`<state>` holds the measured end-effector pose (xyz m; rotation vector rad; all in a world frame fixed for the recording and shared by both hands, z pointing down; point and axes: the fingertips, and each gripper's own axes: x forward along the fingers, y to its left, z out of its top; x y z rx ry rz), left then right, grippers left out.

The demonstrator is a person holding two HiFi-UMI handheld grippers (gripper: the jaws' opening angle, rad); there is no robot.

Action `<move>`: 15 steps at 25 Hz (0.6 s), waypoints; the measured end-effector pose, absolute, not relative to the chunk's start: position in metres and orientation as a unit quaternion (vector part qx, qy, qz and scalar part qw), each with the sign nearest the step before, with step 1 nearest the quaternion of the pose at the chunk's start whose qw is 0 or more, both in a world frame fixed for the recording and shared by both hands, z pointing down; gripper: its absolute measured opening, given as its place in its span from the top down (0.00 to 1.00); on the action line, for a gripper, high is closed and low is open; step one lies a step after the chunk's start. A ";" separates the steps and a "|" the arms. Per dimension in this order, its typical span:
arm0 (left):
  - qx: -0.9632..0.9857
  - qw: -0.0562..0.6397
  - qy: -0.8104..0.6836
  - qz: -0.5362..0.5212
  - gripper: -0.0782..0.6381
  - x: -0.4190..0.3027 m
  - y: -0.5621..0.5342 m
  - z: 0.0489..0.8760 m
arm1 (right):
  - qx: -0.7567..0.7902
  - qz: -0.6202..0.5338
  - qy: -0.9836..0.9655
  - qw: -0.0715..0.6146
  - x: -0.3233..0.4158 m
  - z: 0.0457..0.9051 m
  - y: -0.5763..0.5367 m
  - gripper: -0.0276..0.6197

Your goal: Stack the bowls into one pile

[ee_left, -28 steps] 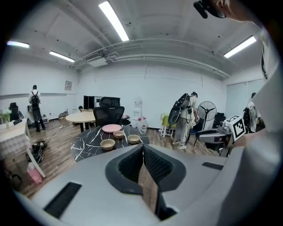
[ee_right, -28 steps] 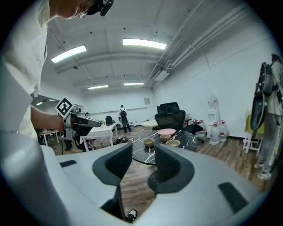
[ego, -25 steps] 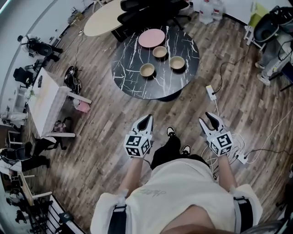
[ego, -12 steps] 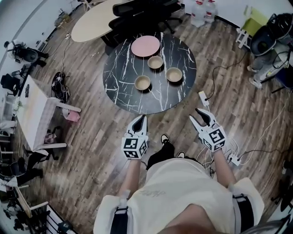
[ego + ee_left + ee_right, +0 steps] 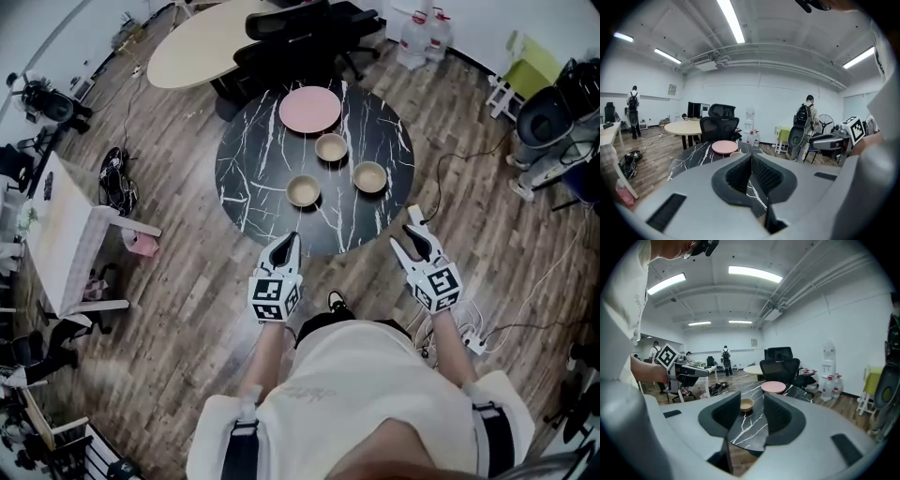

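Now three bowls sit apart on the worktop; left hand-held gripper narrow, empty; right hand-held gripper wide, empty.

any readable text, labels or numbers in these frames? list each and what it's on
No text reads clearly.
Shirt print: too blurred to read.
Wall sign: too small to read.
Wall poster: too small to read.
Left marker cube, right marker cube: black-and-white square patterns only, no letters or numbers.
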<state>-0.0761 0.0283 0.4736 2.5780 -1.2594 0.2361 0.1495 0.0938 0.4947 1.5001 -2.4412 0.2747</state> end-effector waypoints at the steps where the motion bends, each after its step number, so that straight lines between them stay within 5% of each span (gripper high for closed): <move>1: 0.887 0.136 -0.433 0.080 0.86 -0.080 0.022 0.475 | 0.522 0.097 -0.837 0.130 0.150 0.494 0.089 0.73; 15: 0.892 0.168 -0.411 0.083 0.86 -0.067 -0.023 0.493 | 0.538 0.117 -0.822 0.145 0.165 0.517 0.056 0.73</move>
